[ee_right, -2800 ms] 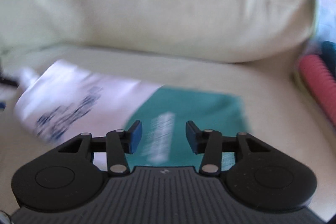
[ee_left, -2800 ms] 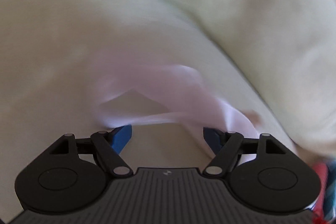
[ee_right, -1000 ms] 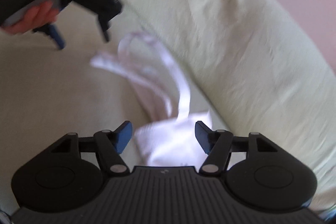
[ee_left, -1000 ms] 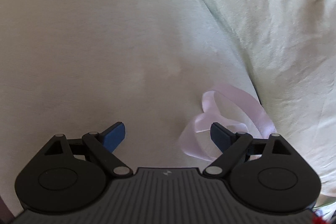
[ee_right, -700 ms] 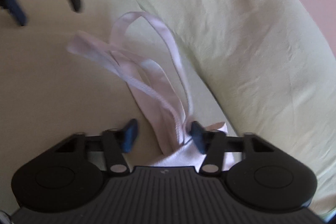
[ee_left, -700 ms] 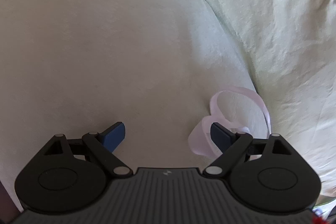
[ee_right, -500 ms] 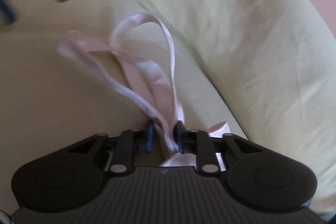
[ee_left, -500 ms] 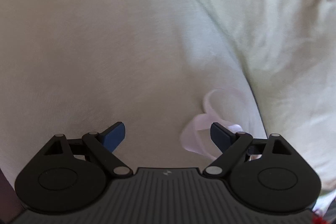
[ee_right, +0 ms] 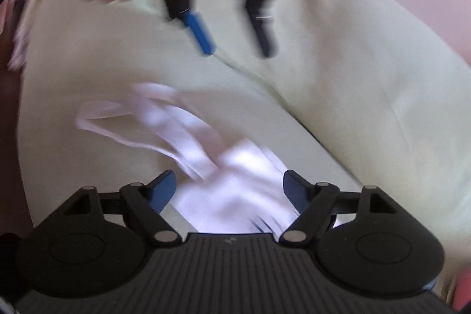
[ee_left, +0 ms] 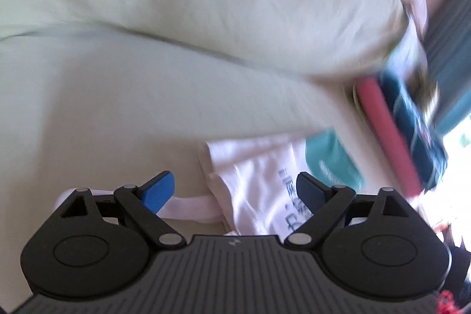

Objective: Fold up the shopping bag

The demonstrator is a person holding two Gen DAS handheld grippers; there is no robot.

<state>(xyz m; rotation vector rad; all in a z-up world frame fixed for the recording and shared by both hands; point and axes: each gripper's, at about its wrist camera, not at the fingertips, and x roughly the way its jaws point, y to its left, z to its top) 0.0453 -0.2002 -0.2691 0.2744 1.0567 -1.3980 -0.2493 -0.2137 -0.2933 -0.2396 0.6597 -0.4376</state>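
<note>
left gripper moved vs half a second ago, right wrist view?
Yes. The left gripper has come in from the top-left corner, toward the back cushion, above the bag.

Bare cushion seat (ee_right: 88, 72) left of shopping bag (ee_right: 235, 184) was passable; back cushion (ee_right: 368, 78) blocked right side, left tongs (ee_right: 235, 46) hung overhead.

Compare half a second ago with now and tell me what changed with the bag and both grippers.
The right gripper has let go of the bag handles; its jaws are opening, with the white bag lying loose between them. The left gripper has swung up over the sofa cushion. Its jaws stay open, and the bag stays on the seat.
</note>
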